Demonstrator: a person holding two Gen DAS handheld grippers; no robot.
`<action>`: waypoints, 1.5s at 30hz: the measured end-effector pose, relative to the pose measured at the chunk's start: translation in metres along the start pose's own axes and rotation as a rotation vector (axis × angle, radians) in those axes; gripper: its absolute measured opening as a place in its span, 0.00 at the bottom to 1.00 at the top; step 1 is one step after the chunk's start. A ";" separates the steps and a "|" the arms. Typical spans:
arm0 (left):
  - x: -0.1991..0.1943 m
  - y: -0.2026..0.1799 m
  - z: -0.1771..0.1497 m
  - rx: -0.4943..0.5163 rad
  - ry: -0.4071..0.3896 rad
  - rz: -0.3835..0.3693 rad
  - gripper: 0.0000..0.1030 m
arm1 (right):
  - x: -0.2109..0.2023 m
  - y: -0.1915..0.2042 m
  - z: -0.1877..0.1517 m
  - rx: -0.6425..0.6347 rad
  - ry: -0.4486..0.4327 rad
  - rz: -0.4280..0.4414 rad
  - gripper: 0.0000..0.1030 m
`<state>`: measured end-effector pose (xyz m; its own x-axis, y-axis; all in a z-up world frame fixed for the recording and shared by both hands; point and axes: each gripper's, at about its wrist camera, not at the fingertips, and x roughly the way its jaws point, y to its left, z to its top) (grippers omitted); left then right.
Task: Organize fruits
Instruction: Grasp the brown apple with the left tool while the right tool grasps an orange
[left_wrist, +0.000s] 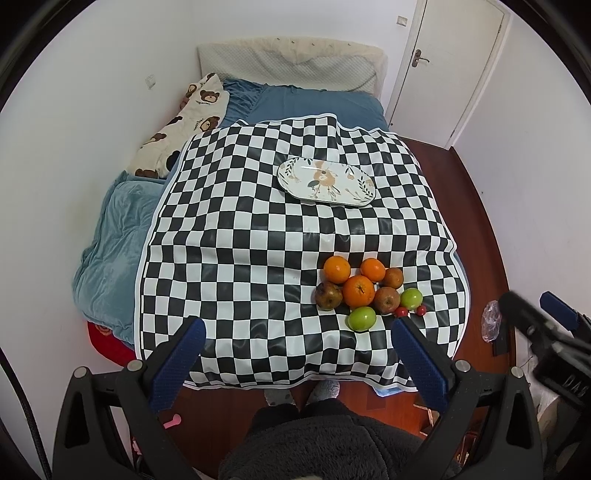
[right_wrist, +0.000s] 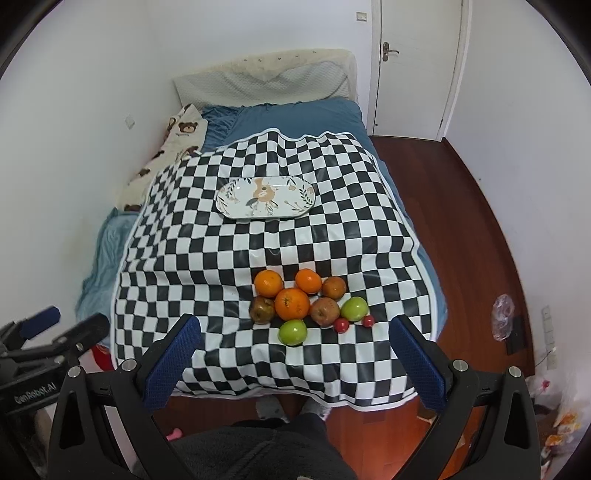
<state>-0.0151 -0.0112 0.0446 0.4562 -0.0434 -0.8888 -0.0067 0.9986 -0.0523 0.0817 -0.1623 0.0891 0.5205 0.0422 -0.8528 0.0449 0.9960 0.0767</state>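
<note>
**A:** Left wrist camera first. The left gripper (left_wrist: 299, 328) is held above the near edge of the checkered cloth (left_wrist: 236, 236), jaws spread wide, nothing between them. What about the fruit?

**B:** All bunched on the near right part of the cloth: three oranges (left_wrist: 358, 291), brownish apples (left_wrist: 328, 295), two green apples (left_wrist: 362, 318) and two small red fruits (left_wrist: 401, 312) at the right of the cluster. The floral oval plate (left_wrist: 327, 181) sits farther back, well apart from the pile and bare.

**A:** And at the right edge, the right gripper (left_wrist: 543, 317) pokes in over the wooden floor (left_wrist: 476, 206); from here I cannot tell its jaw state.

**B:** Over to the right wrist camera. The right gripper (right_wrist: 295, 328) hangs over the cloth's near edge, fingers spread apart, empty. The fruit cluster lies just ahead between the fingertips, front green apple (right_wrist: 292, 332) nearest.

**A:** Plate (right_wrist: 265, 198) beyond it mid-cloth, blue bedding (right_wrist: 288, 118) and a white door (right_wrist: 417, 62) behind.

**B:** The left gripper (right_wrist: 48, 328) shows at the lower left edge, beside the bed.
</note>
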 end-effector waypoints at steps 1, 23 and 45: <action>0.000 -0.001 0.000 -0.005 -0.008 0.001 1.00 | -0.001 -0.001 0.002 0.010 -0.009 0.011 1.00; 0.217 -0.018 0.002 -0.053 0.367 0.140 1.00 | 0.290 -0.113 -0.041 0.194 0.349 0.194 0.68; 0.343 0.033 -0.010 -0.314 0.636 -0.115 0.99 | 0.445 0.026 -0.044 -0.325 0.596 0.082 0.74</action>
<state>0.1325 0.0068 -0.2664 -0.1367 -0.2521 -0.9580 -0.2889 0.9352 -0.2049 0.2768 -0.1144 -0.3110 -0.0515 0.0620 -0.9968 -0.2816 0.9567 0.0740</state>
